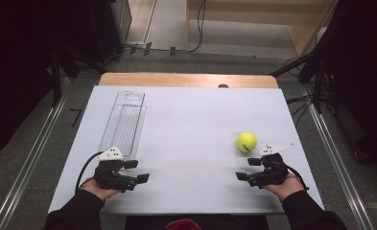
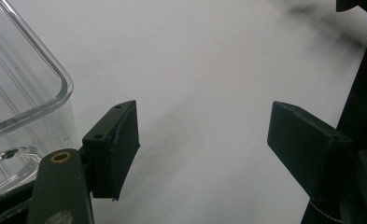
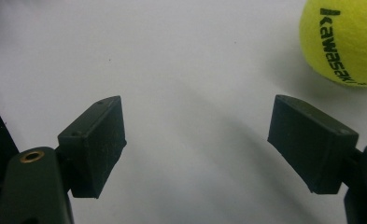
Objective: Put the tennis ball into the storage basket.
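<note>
Judging from how things lie, the work has barely begun: the fuzzy yellow-green tennis ball with black lettering (image 1: 246, 142) sits loose on the white table top (image 1: 191, 134) at the right of the high view, just beyond the right gripper (image 1: 248, 168), and nothing grips it. In the right gripper view the ball (image 3: 342, 39) lies in the upper right corner, off to the side of the parted jaws, which hold nothing between them. The left gripper (image 1: 137, 171), at the lower left of the high view, also stands wide and empty. The long clear plastic tray with a ribbed floor (image 1: 124, 120) lies empty at the upper left, just beyond it; its rounded corner (image 2: 41, 74) shows at the left edge of the left gripper view. What seems left is reaching, grasping and carrying the ball, likely to that tray. The table between them is bare, so nothing blocks the way.
</note>
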A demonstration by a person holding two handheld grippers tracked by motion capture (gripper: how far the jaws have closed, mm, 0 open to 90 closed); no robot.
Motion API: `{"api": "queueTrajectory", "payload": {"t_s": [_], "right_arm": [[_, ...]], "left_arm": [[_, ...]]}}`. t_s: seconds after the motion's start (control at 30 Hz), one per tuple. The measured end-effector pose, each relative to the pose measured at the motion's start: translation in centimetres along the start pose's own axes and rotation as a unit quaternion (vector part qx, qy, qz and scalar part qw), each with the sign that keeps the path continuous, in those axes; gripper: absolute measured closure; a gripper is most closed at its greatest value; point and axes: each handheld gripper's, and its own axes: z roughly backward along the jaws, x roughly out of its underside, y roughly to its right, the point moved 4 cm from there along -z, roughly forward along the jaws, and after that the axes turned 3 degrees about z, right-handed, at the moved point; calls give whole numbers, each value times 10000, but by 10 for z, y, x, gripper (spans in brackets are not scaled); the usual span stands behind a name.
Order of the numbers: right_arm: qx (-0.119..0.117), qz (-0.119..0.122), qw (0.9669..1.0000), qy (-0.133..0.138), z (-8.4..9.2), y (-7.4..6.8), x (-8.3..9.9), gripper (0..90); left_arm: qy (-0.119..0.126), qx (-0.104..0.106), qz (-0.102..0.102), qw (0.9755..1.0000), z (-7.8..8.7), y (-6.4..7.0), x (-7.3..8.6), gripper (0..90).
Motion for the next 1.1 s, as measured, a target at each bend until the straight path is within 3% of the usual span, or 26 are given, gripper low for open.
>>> {"api": "queueTrajectory", "payload": {"t_s": [1.1], "right_arm": [[-77, 15, 10000, -40, 0, -2, 0, 169]], "left_arm": [[54, 63, -9, 10000, 1, 1, -1, 253]]}}
